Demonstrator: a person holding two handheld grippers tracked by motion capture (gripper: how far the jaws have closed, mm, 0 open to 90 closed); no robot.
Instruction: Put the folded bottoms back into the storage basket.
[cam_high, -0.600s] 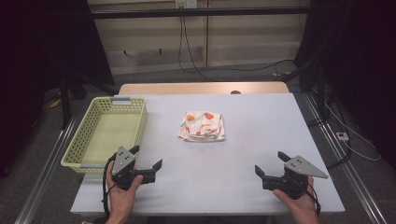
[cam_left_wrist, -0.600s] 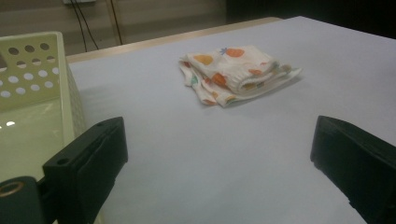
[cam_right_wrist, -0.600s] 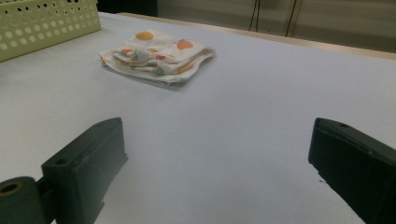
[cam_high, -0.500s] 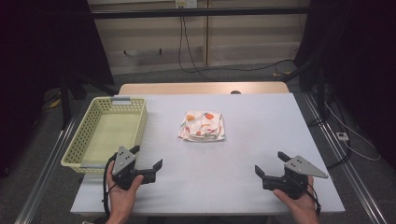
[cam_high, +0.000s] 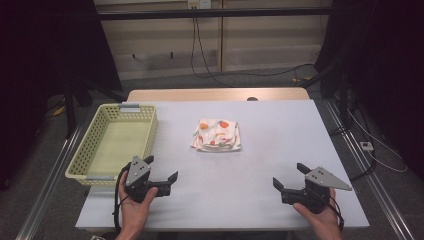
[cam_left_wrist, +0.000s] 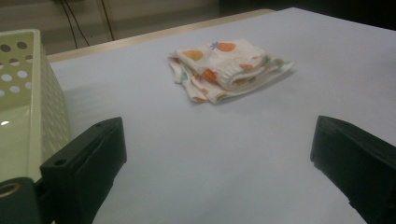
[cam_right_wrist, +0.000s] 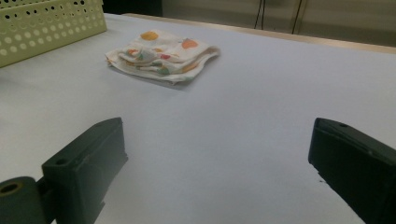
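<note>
Holding a black two-jaw gripper in each hand, I have both low over the near part of the pale grey-white table top (cam_high: 260, 170), my forearms coming in from the near edge. My left gripper (cam_high: 161, 171) sits near the front left, just beside the near corner of the pale yellow-green perforated plastic basket (cam_high: 90, 150), and its jaws are spread wide with only bare table between them. My right gripper (cam_high: 289, 177) is well apart from it at the front right, jaws likewise spread wide and pinching nothing. Between the two and farther from me, near the middle of the table, lies the small folded white cloth printed with orange, red and green fruit shapes (cam_high: 216, 135), flat on the surface and untouched by either gripper. It rests to the right of the basket, apart from its wall. Both pairs of jaws point roughly toward that cloth
</note>
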